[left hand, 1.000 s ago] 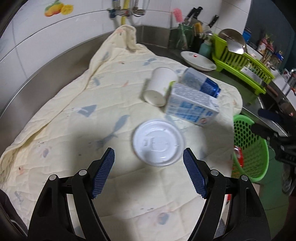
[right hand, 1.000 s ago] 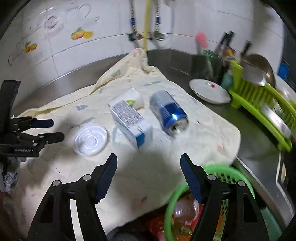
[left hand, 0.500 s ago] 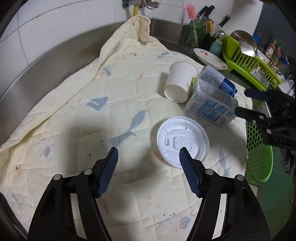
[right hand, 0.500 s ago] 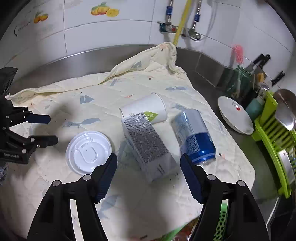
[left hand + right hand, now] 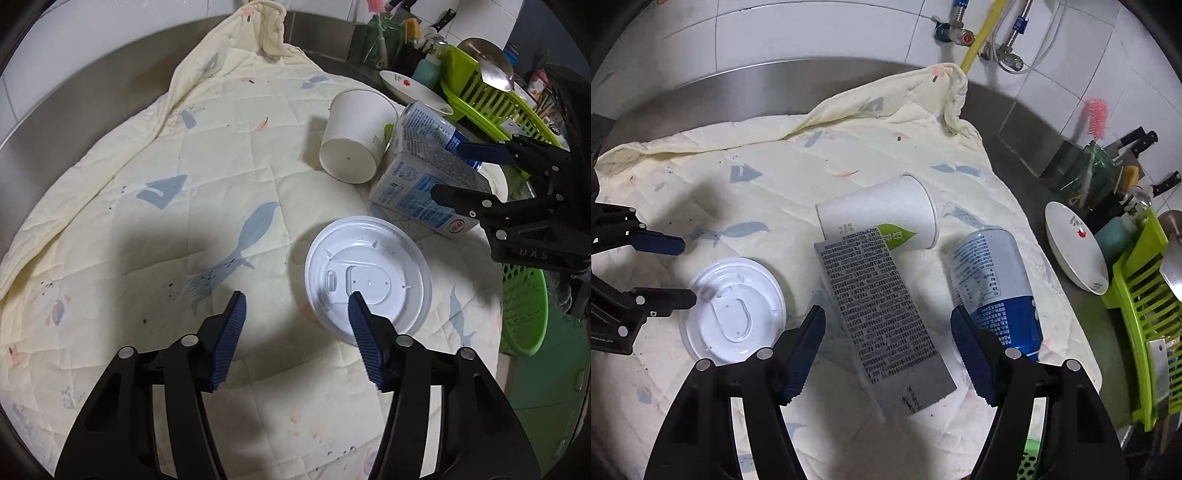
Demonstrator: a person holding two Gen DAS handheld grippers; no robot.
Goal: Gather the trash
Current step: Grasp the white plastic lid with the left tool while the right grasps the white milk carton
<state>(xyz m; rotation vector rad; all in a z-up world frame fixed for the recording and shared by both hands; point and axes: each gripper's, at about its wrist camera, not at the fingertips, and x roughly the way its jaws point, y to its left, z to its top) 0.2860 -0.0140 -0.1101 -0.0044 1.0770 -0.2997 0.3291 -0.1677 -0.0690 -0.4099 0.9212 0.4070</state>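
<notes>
White wall tiles point(image 5: 812, 37) are seen at the back, with a steel counter point(image 5: 74, 122) under them. On the counter a pale quilt point(image 5: 166, 206) with blue fish shapes is spread out. The trash is laid on this quilt.

A round white lid point(image 5: 367, 275) is laid flat near the front. The left gripper point(image 5: 297, 308) is held just over it. Its jaws are apart and have just been closing. One blue finger is seen over the lid's near edge, and the other is over bare quilt. The lid is not yet pinched.

A carton point(image 5: 882, 317) with small black print is laid on its side next to the lid. The right gripper point(image 5: 888, 325) is held over it, with a finger on each side. Its jaws are apart. The pads are not pressed on the carton. In the left view this gripper point(image 5: 445, 170) is seen reaching in from the right, over the carton point(image 5: 417, 199).

A white paper cup point(image 5: 882, 214) is tipped over behind the carton and is touching it. A blue and white can point(image 5: 995, 284) is laid on its side just right of the carton.

Past the quilt, a white plate point(image 5: 1075, 247) is set on the counter. A green rack point(image 5: 1141, 302) is beside it. A green basket point(image 5: 524, 314) is seen low down, off the right edge of the counter.
</notes>
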